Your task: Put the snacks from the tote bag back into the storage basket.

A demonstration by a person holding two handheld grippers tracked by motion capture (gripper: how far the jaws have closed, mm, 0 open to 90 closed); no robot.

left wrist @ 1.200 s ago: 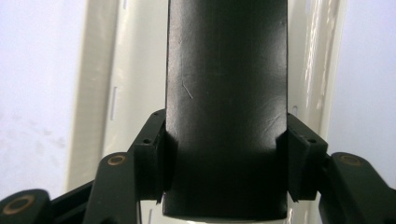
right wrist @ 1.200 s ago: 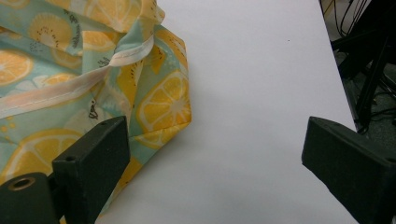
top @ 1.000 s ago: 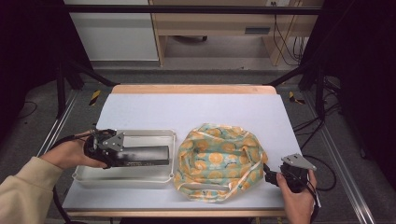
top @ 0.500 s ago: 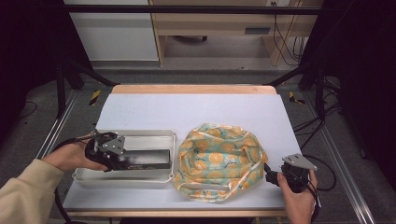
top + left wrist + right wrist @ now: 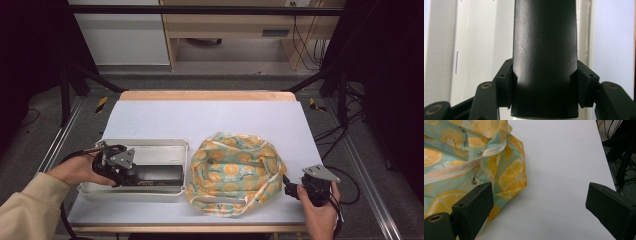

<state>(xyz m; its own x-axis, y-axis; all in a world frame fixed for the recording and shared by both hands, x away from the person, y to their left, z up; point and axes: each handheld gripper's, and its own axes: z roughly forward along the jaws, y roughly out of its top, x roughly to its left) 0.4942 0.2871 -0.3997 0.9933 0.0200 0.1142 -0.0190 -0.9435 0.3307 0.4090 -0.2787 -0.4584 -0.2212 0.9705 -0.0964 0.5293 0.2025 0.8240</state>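
A long black box point(image 5: 155, 174) lies in the white tray point(image 5: 150, 146) at the table's left. My left gripper point(image 5: 131, 175) is shut on the box's near end; in the left gripper view both pads point(image 5: 510, 82) press on the sides of the black box point(image 5: 544, 50). An orange-patterned cloth bag point(image 5: 234, 169) sits bunched in the middle. My right gripper point(image 5: 288, 190) rests on the table at the bag's right edge, open. In the right gripper view its fingers point(image 5: 475, 206) stand wide apart, the bag point(image 5: 474, 157) beside the left one and bare table between them.
The table's near edge point(image 5: 190, 228) runs just below both hands. Bare white tabletop point(image 5: 210, 117) stretches behind the tray and the bag. Black frame legs and cables point(image 5: 345, 100) stand off the table's right side.
My left hand has shifted slightly toward the near edge with the black box in its grip. The right gripper has not moved.
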